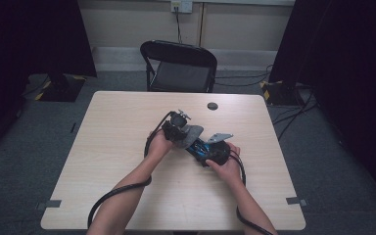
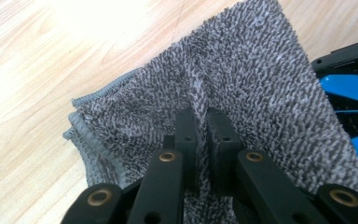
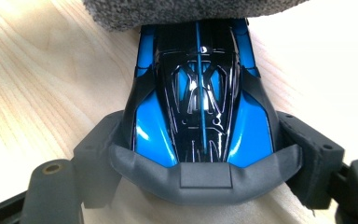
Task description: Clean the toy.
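Pinching the grey microfibre cloth with your left gripper, you're clamping the blue toy race car in your right gripper.

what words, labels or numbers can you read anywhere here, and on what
None can be read. The blue and black toy car held by the right gripper bears only lines and shapes, no lettering. The grey cloth pinched in the left gripper is plain. The wall socket is too small to read.
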The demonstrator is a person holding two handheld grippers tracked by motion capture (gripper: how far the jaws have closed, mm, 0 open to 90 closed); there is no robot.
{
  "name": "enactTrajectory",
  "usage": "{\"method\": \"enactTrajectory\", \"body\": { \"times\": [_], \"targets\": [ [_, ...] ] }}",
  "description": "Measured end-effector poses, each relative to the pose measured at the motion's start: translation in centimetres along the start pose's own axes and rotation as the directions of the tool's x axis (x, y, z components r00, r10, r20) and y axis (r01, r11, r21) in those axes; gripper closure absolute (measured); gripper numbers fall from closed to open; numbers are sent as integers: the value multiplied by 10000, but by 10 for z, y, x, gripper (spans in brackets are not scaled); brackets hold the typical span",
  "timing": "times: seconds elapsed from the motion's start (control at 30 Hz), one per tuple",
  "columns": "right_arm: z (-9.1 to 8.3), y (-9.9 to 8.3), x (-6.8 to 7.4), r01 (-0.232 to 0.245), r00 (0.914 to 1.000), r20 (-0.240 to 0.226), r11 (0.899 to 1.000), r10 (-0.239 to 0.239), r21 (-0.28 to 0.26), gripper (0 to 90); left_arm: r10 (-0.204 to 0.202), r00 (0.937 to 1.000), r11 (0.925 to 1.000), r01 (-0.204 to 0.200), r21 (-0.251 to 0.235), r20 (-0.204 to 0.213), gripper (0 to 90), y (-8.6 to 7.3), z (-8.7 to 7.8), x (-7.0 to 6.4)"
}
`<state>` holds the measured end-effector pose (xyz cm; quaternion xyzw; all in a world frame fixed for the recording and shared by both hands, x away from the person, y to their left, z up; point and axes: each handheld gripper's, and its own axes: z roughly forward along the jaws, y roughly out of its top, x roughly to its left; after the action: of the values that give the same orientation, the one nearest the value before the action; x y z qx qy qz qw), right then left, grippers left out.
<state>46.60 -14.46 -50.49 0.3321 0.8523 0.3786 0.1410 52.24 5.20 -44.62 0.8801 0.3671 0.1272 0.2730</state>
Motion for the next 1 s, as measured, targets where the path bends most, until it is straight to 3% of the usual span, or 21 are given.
{"method": "enactTrajectory", "body": {
  "times": [0.67,0.83,0.93,1.0],
  "targets": [
    [0,0,0,1,10000,0,10000,-1,-1,242,-653,9971,9978,657,99,-379,845,-4,4,21],
    [0,0,0,0,10000,-1,10000,0,-1,243,-668,9962,9976,678,165,-561,845,-6,4,26],
    [0,0,0,-8,10000,-3,10000,8,-4,243,-643,9939,9974,669,256,-896,845,-8,3,29],
    [0,0,0,2,10000,0,10000,-2,-2,243,-769,9934,9967,787,181,-853,845,-9,1,31]
  ]
}}
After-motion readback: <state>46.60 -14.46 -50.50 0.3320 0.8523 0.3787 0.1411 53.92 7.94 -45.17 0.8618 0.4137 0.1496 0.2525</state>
